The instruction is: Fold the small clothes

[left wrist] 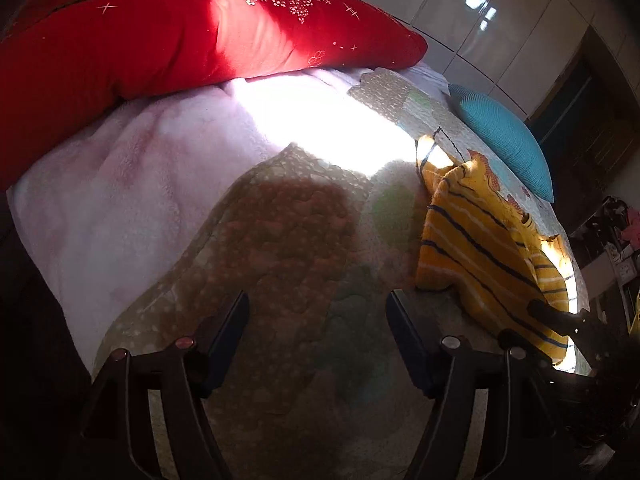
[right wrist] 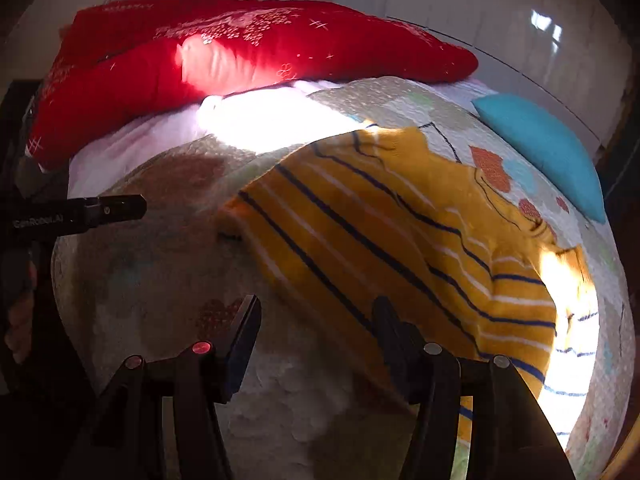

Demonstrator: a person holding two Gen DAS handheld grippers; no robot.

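Quilt [left wrist: 280, 240] fills the left wrist view; the left gripper [left wrist: 318, 316] gapes wide over it, the yellow striped garment [left wrist: 480, 240] lying rumpled to its right. Right wrist view: the right gripper [right wrist: 316, 320] hangs wide at the garment's near hem, soft, light knit best pinched at a corner.

Both grippers, left gripper [left wrist: 318, 312] and right gripper [right wrist: 316, 316], have black linkage arms, round silver and reddish pivot pins, and dark blue-black flat fingers [right wrist: 244, 344]. White lettering marks the left one's side.
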